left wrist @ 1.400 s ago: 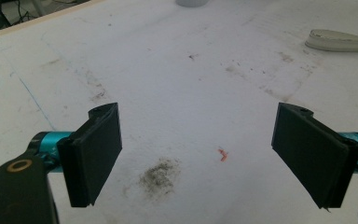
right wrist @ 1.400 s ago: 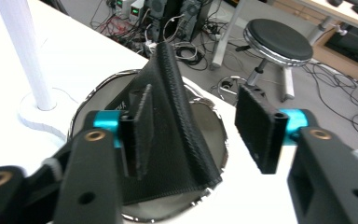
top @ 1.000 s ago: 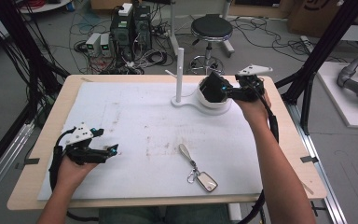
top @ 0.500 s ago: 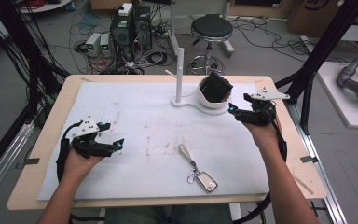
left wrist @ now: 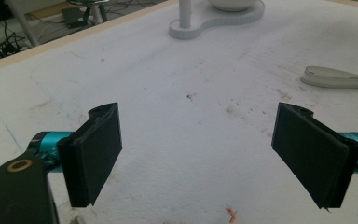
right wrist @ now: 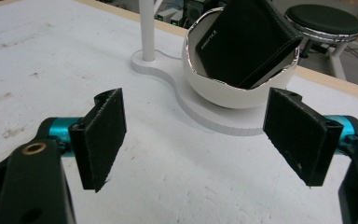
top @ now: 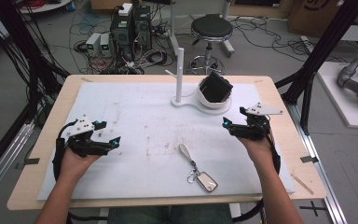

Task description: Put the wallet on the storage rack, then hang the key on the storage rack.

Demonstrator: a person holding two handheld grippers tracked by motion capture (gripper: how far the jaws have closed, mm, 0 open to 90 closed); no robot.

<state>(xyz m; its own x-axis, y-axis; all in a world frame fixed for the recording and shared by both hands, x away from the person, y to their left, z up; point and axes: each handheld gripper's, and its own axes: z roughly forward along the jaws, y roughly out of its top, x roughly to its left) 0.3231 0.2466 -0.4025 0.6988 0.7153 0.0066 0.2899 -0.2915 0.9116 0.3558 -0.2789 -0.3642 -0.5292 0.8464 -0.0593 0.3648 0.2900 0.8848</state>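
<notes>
A black wallet [top: 216, 87] stands tilted in the white bowl [top: 213, 106] at the back of the table, beside a white post [top: 180, 70] on the same base. My right gripper [top: 230, 127] hovers just right of and nearer than the bowl. Its jaws have just been opening and are open with nothing between them. In the right gripper view the wallet [right wrist: 247, 42] and bowl [right wrist: 233, 95] lie ahead of my right gripper [right wrist: 196, 140]. My left gripper [top: 111, 133] rests open at the near left, and the left gripper view shows it [left wrist: 200, 154] with bare mat between its pads.
A key fob [top: 207, 181] on a ring with a long white tag [top: 185, 151] lies at the near middle of the white mat [top: 144, 107]. That tag [left wrist: 335, 77] appears at the right of the left gripper view. A stool [top: 211, 28] and cables stand beyond the table.
My right gripper drew back from the bowl toward the near right and sank, its jaws widening, with the wallet left in the bowl. The left hand barely shifted.
</notes>
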